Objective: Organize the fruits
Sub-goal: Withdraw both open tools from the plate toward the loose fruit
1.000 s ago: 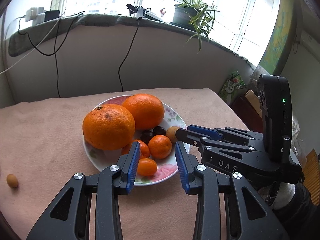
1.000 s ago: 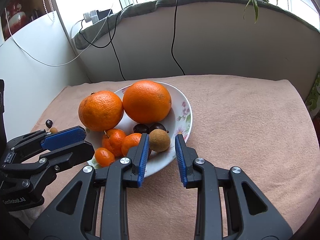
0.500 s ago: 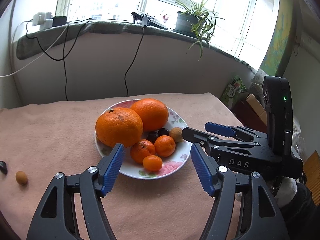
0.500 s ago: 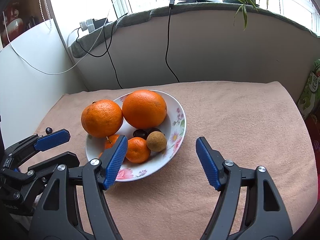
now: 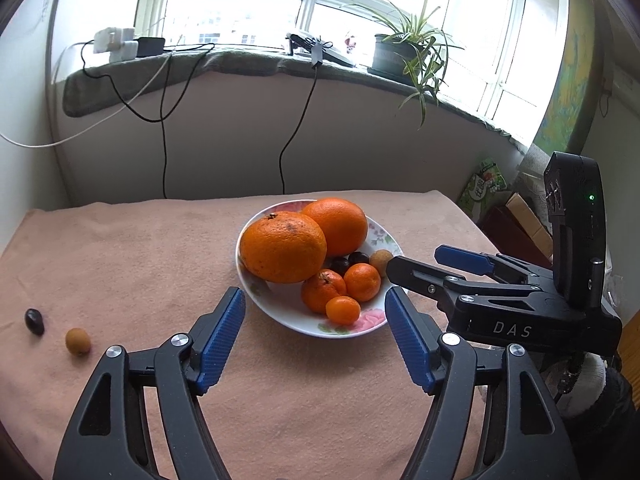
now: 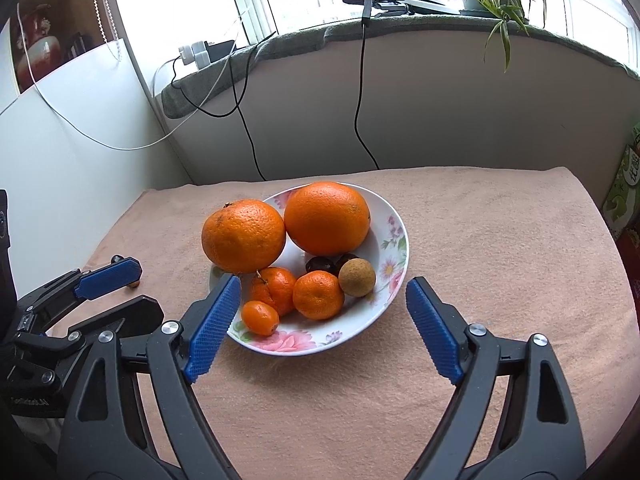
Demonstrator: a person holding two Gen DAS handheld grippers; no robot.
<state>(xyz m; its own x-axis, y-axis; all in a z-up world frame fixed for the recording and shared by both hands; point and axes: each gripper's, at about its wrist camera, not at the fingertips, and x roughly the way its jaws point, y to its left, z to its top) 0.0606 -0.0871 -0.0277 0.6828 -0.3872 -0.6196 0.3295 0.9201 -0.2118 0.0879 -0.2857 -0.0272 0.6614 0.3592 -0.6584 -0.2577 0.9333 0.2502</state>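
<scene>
Daylight pours through a wide window (image 5: 304, 12). A potted plant (image 5: 404, 52) and chargers (image 5: 116, 44) sit on the padded sill (image 5: 240, 60); black cables (image 5: 296, 120) hang down the wall (image 5: 232, 136).

My left gripper (image 5: 314, 320), black skeletal frame, ribbed blue fingers (image 5: 222, 330), silver screws behind them, my right gripper (image 6: 322, 320) built alike, white "DAS" lettering on its body, green light on the upright black module behind.

Your right gripper (image 6: 322, 322): jaws spread wide, empty. Ahead, between them: floral plate (image 6: 394, 264) with two large oranges (image 6: 326, 218), three small ones, one brown longan (image 6: 357, 277). Far left: your left gripper (image 6: 110, 292).
</scene>
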